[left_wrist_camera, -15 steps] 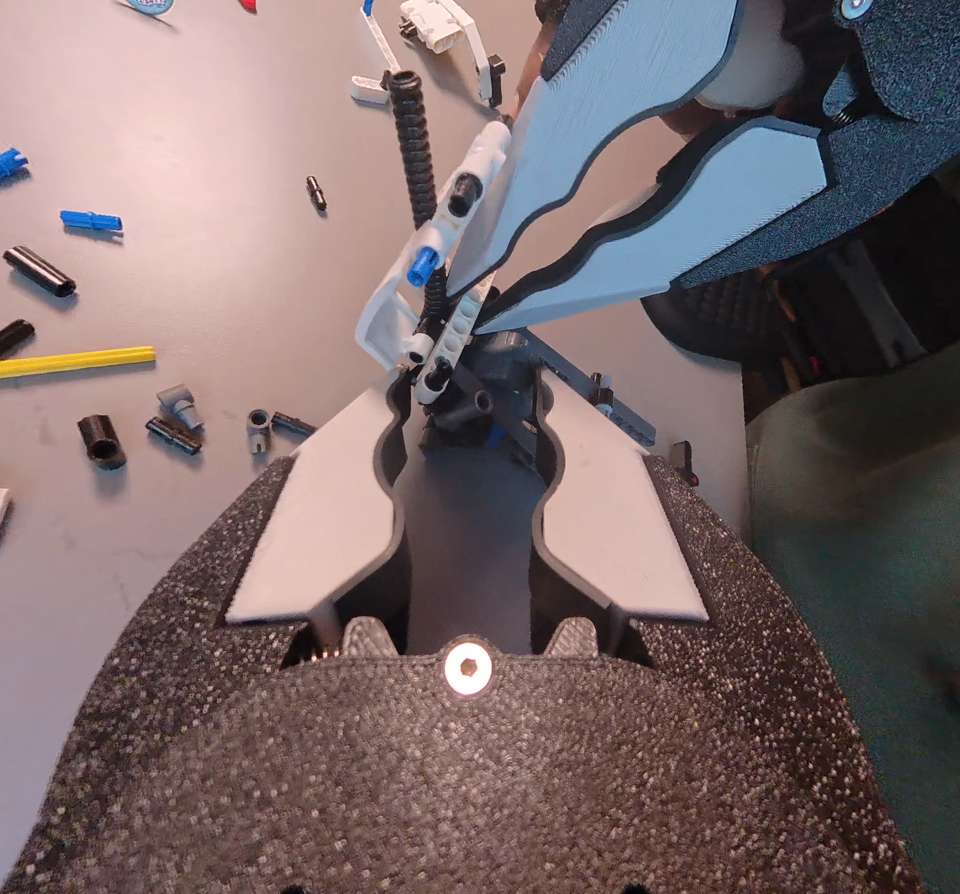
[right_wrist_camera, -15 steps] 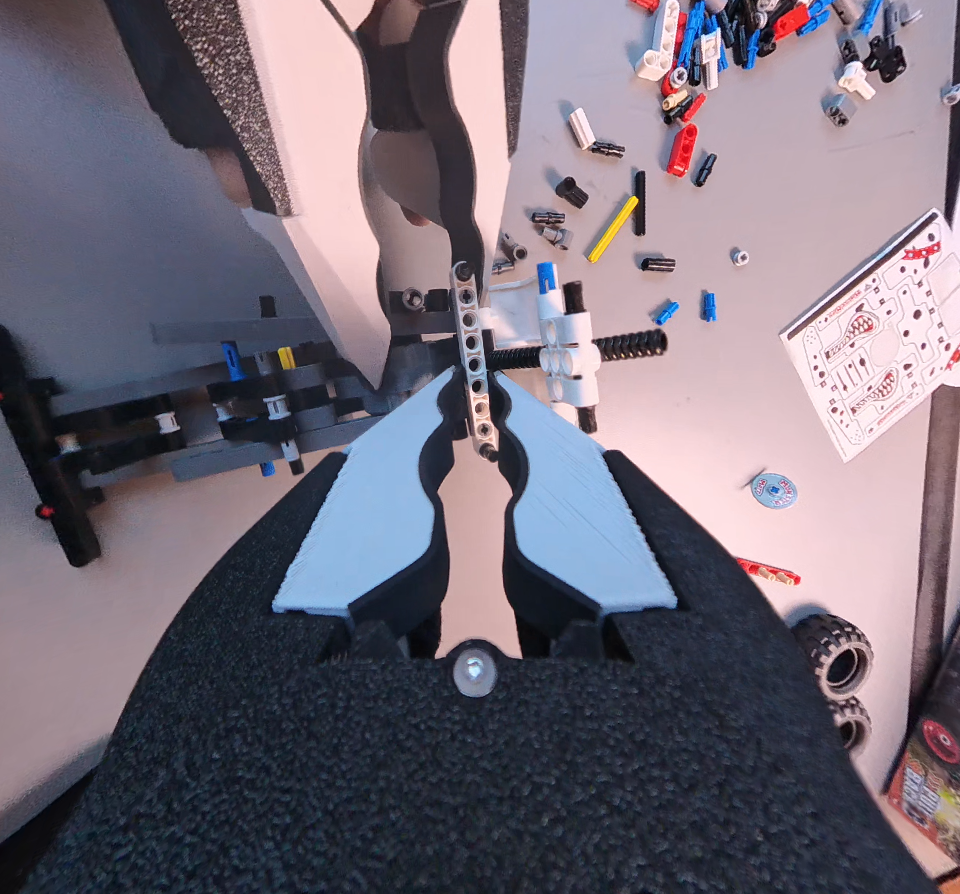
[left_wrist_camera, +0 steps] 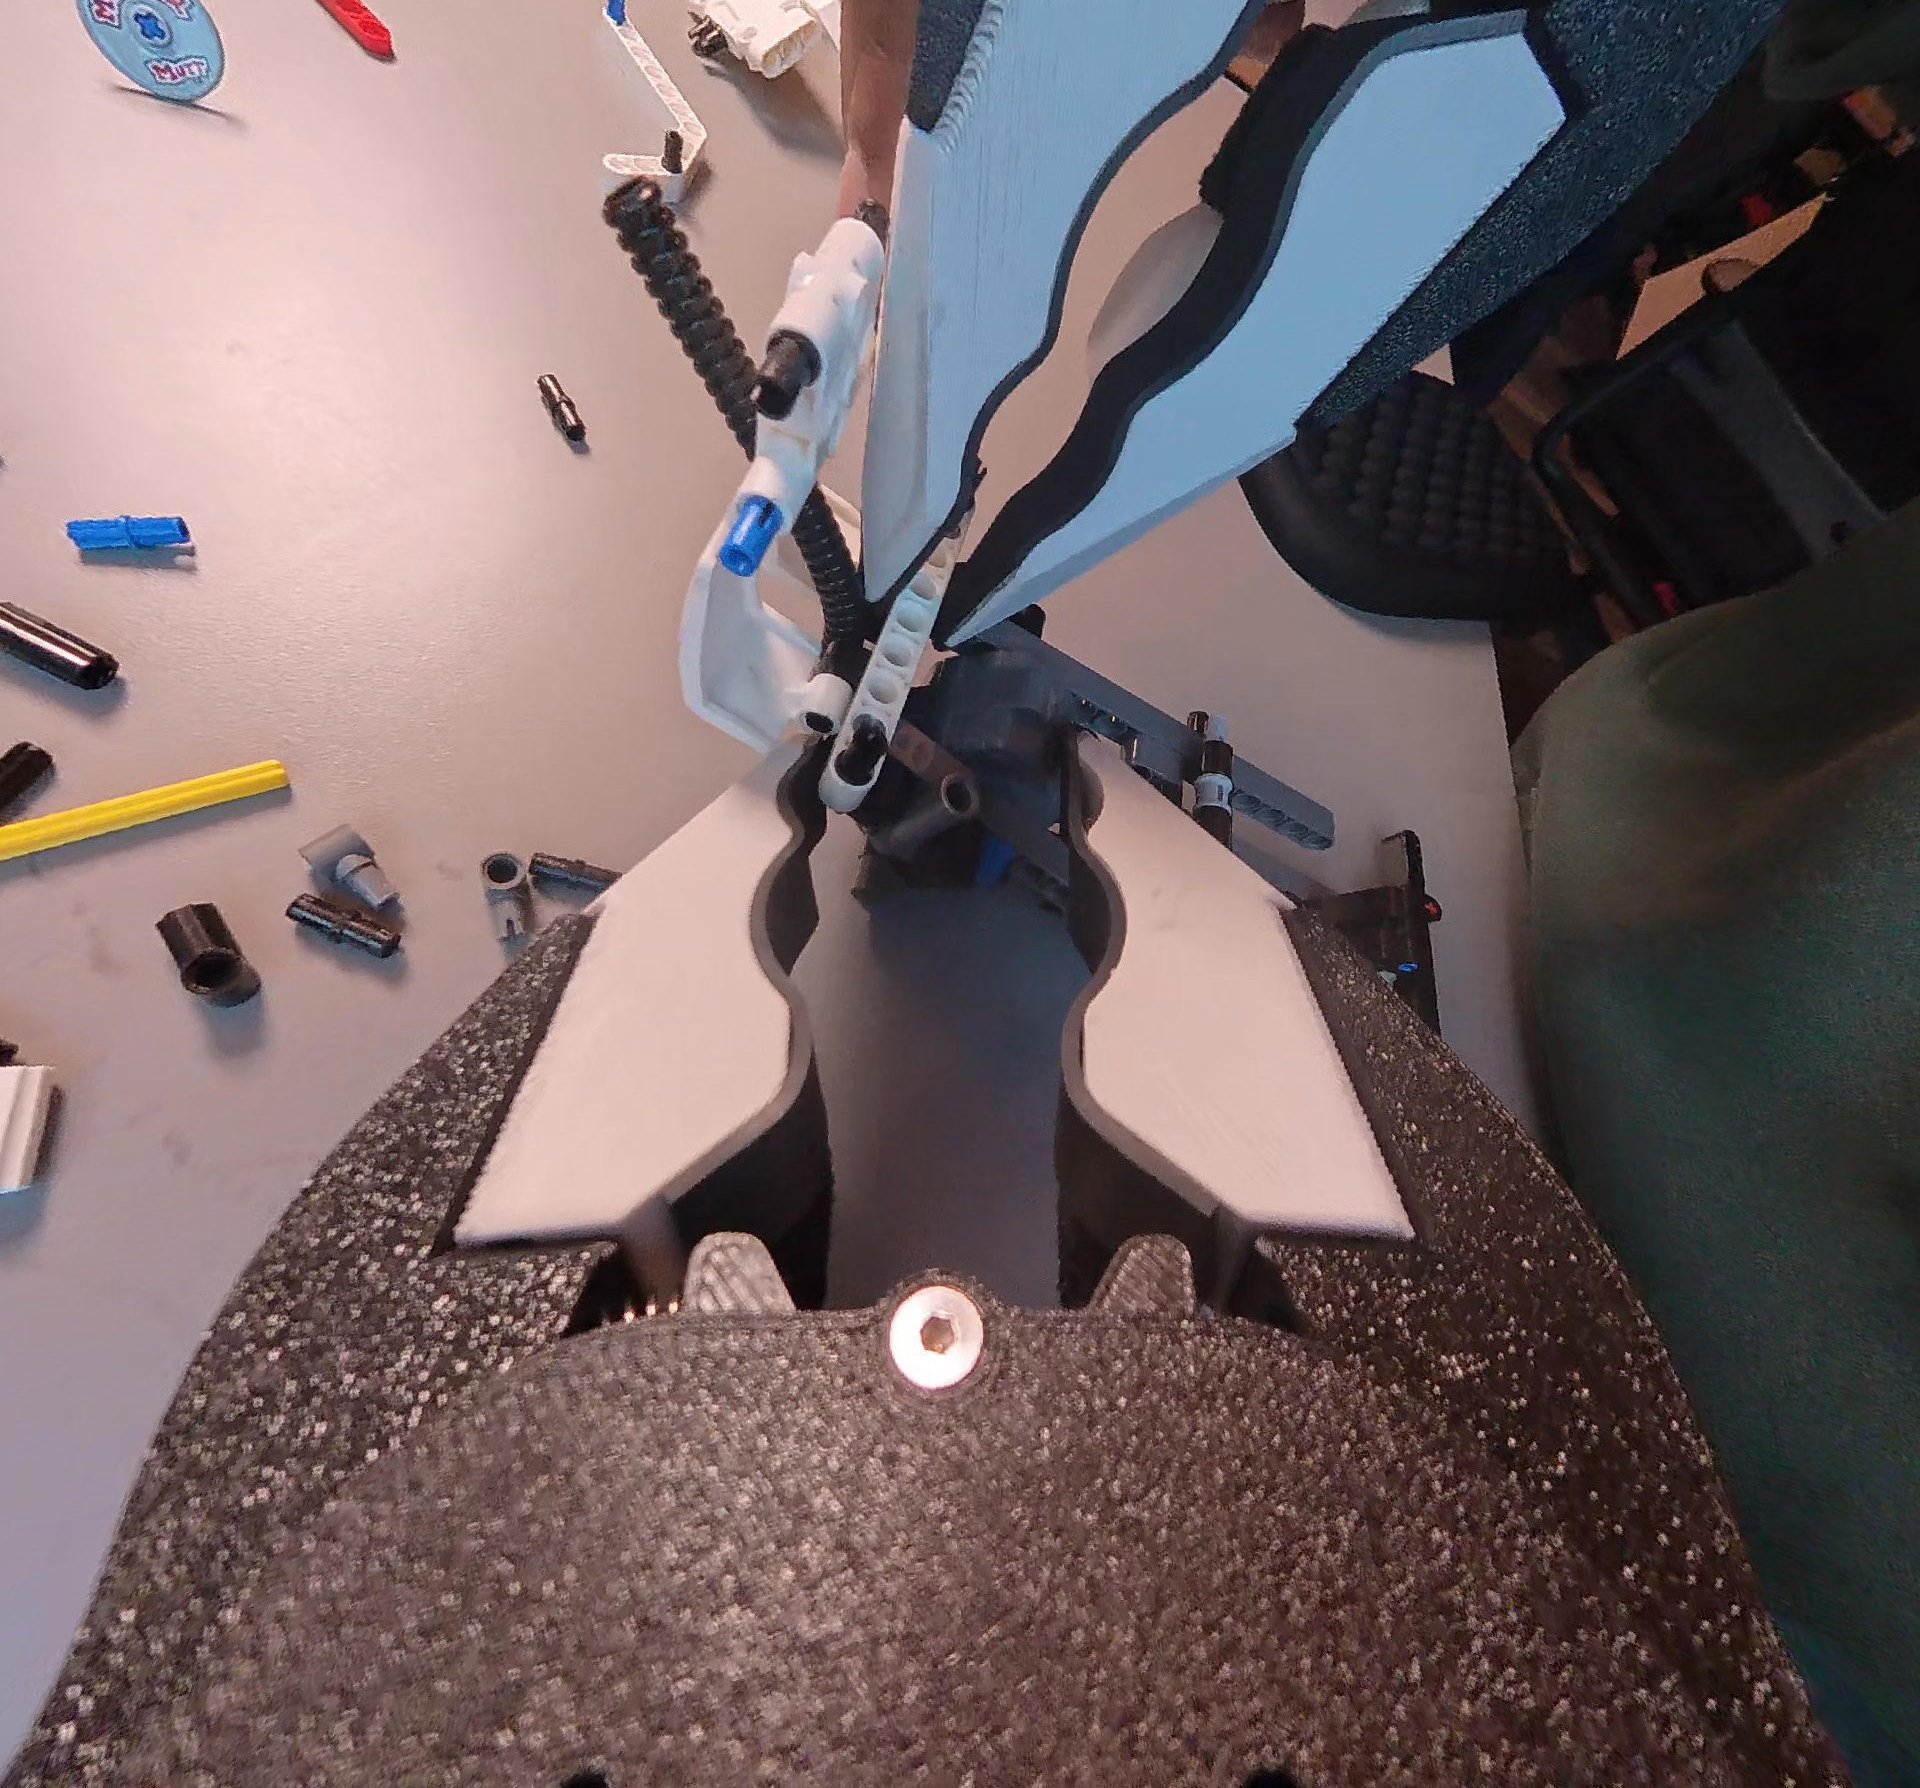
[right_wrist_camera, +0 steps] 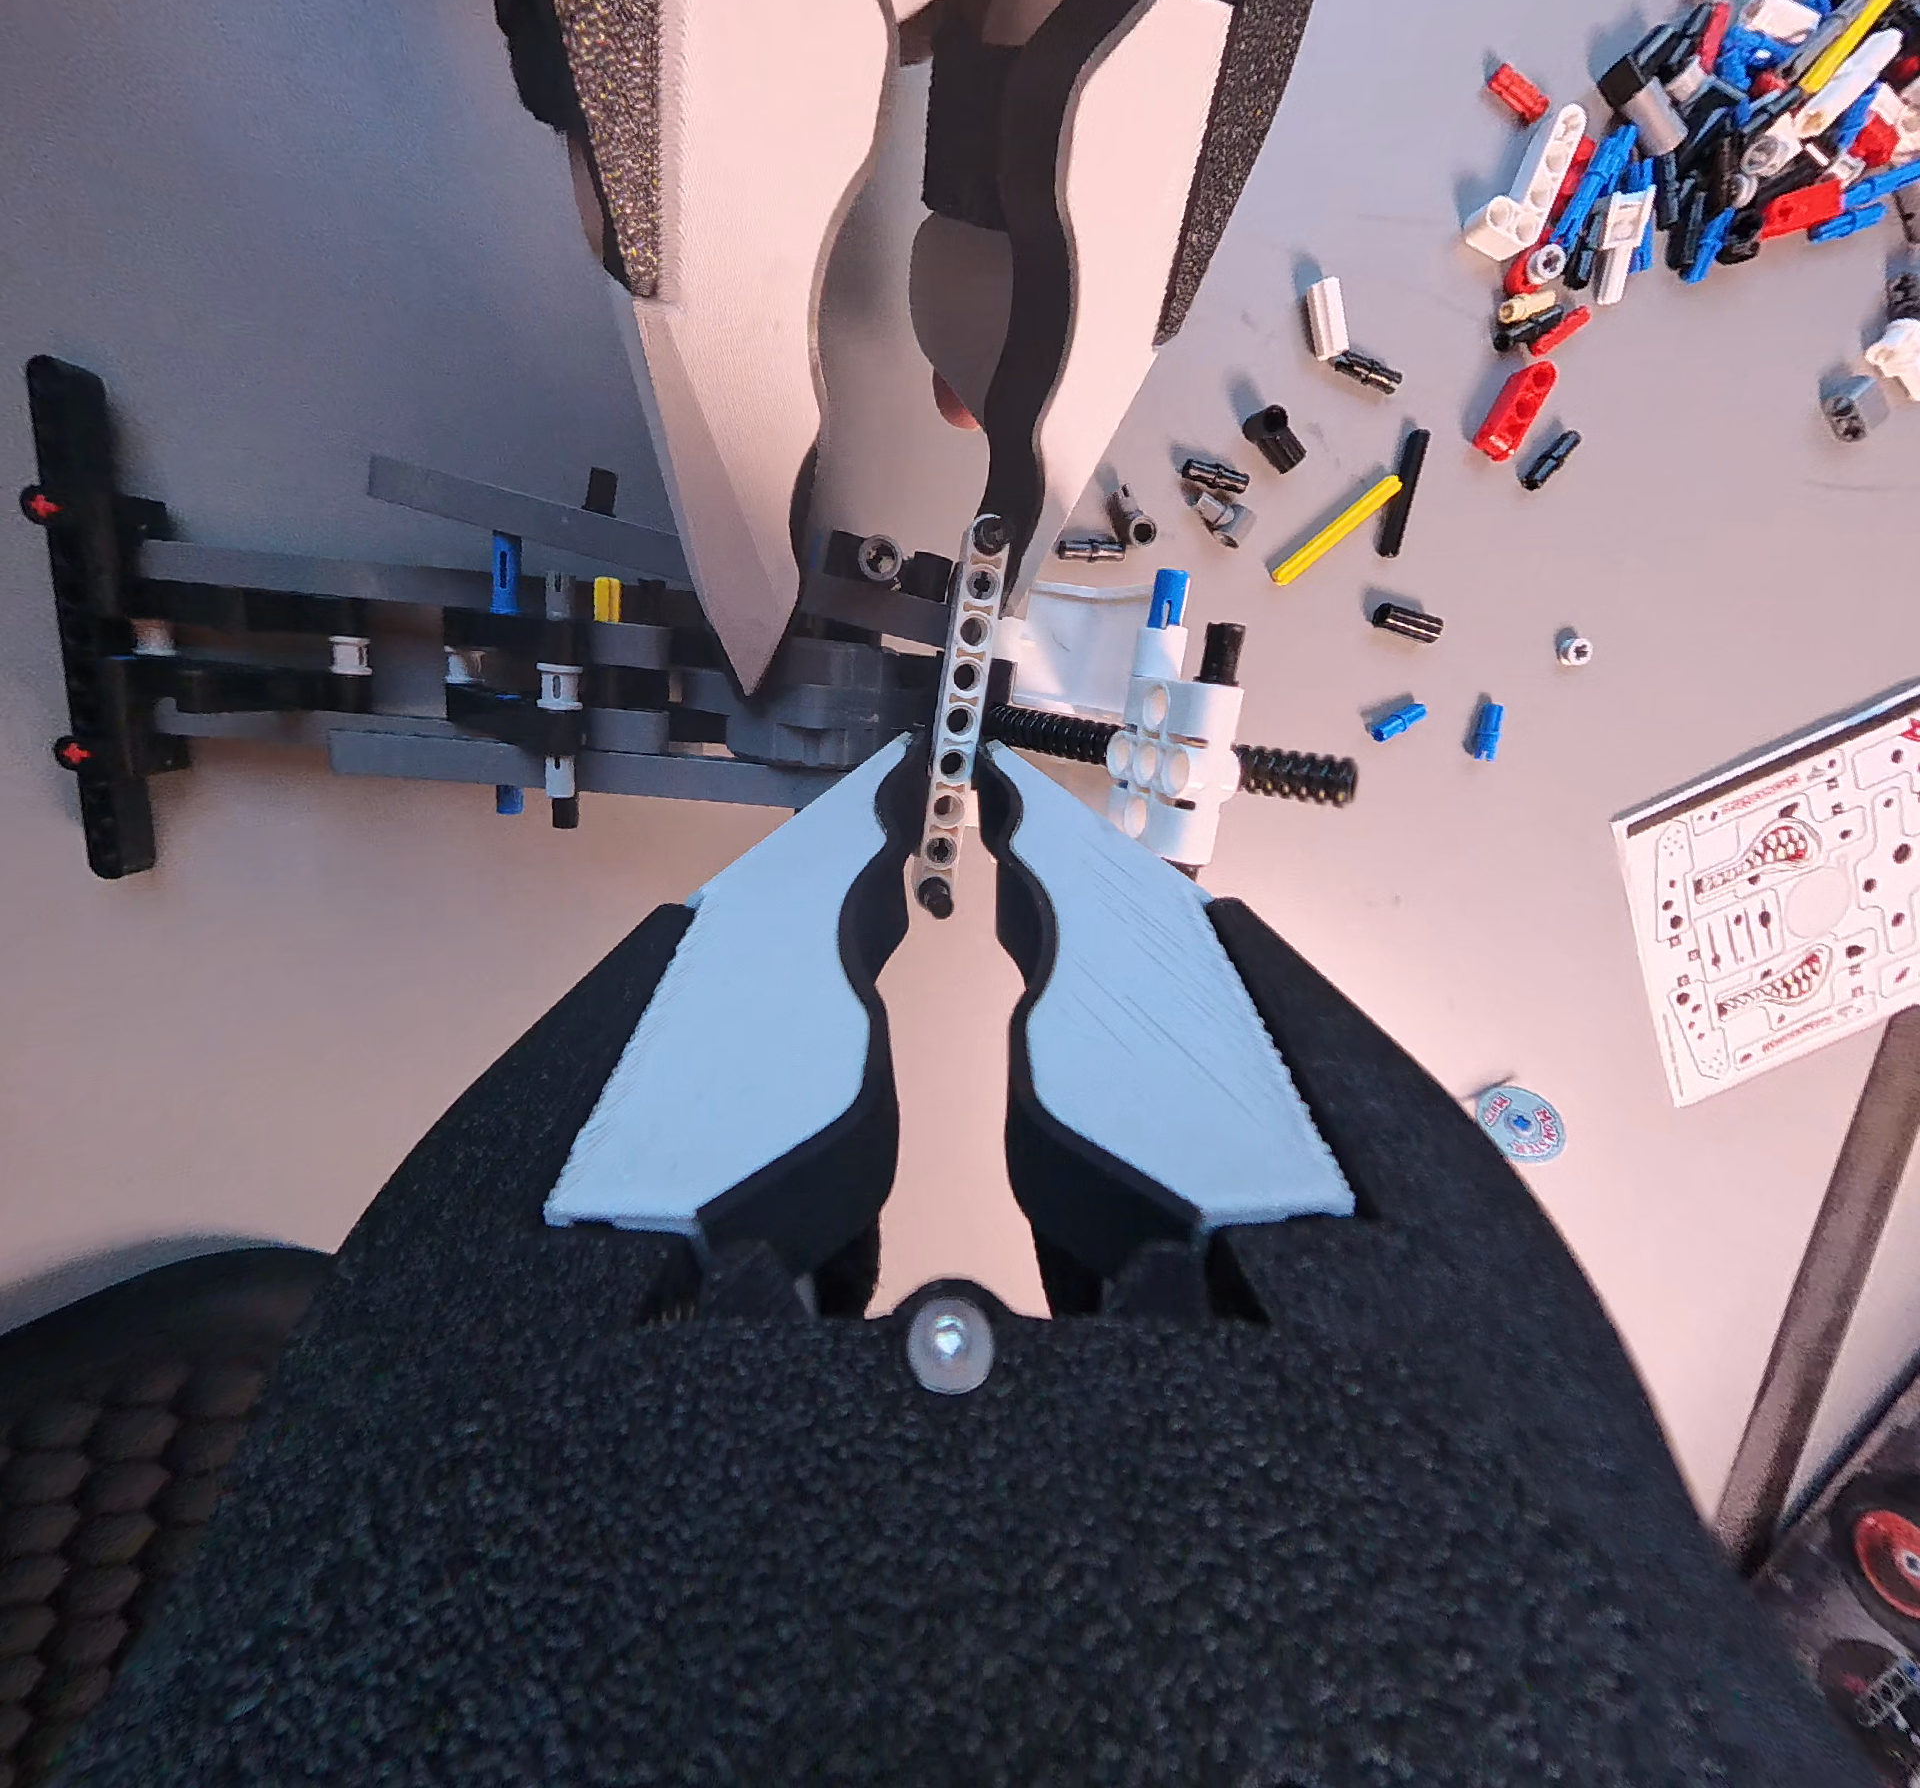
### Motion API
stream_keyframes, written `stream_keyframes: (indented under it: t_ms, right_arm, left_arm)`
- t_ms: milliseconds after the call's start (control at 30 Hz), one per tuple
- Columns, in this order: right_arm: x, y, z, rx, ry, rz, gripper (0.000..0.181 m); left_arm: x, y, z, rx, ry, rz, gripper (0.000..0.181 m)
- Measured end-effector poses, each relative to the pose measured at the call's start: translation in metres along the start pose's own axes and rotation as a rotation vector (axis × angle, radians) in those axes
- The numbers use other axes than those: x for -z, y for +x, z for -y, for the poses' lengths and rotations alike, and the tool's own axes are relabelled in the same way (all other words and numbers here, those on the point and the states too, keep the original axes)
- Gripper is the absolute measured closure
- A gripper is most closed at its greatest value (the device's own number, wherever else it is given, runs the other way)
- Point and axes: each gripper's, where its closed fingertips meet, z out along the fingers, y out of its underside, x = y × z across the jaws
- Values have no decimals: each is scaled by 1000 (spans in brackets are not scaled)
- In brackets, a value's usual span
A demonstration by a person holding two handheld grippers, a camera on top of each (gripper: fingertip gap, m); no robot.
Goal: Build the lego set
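Right tongs (right_wrist_camera: 948, 751): clenched on the white holed beam (right_wrist_camera: 961, 699), which stands between their tips.
Left tongs (left_wrist_camera: 940, 782): released, tips straddling the grey-black lego chassis (right_wrist_camera: 416, 678).
Chassis: on the table (right_wrist_camera: 312, 959), beam at its end.

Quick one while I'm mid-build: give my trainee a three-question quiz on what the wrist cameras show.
1. Multiple choice: what is the right gripper pinching? A) a blue pin B) the white holed beam C) a red beam
2. True or false: the yellow axle lies loose on the table, apart from the grey frame.
3. Fill in: the black ribbed hose runs through a ___ connector block.

Key: 1 B; 2 true; 3 white.
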Motion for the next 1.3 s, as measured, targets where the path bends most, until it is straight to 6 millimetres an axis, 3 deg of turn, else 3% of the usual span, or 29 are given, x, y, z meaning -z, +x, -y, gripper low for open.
stream_keyframes:
  t_ms: [300, 433, 500, 767, 1300]
  right_arm:
    - [2, -3, 0, 40, 1, -25, 168]
    - [14, -5, 16, 51, 70, -20, 170]
    - [7, 1, 12, 81, 22, -50, 170]
    - [-7, -8, 12, 51, -1, 39, 165]
    - [4, -5, 12, 120, 74, -38, 176]
  left_arm:
    - [0, 1, 1, 79, 6, -1, 137]
    - [0, 2, 1, 87, 7, -5, 138]
    - [-1, 4, 0, 81, 2, -15, 138]
    - [1, 7, -3, 55, -2, -25, 139]
    - [0, 6, 9, 165, 91, -68, 143]
